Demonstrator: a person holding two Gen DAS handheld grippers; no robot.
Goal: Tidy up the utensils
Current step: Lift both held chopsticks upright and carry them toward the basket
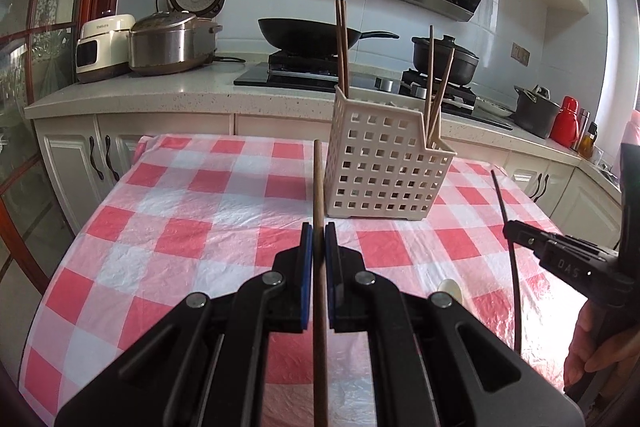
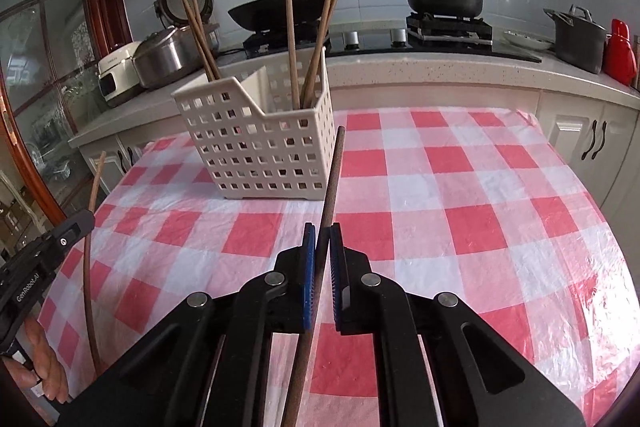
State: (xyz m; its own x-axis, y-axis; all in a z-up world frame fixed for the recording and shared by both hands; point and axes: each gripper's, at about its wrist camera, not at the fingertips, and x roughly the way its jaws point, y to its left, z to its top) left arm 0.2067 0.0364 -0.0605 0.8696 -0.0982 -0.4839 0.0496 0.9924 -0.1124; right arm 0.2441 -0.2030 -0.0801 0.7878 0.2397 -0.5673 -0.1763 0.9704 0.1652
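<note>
The left gripper (image 1: 319, 227) pinches one brown chopstick (image 1: 318, 187); the right gripper (image 2: 322, 229) pinches another chopstick (image 2: 332, 171) (white basket (image 2: 256, 151) just ahead).

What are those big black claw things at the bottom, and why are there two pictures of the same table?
Those claws are pinchers a person holds, one in each hand, each with a small camera on it. That gives two pictures: one looks along the left gripper, the other along the right gripper. Each is shut on one brown chopstick: the left chopstick and the right chopstick. On the red-and-white tablecloth stands a white holey basket with more chopsticks standing in it. Behind is a kitchen counter with pots.
</note>
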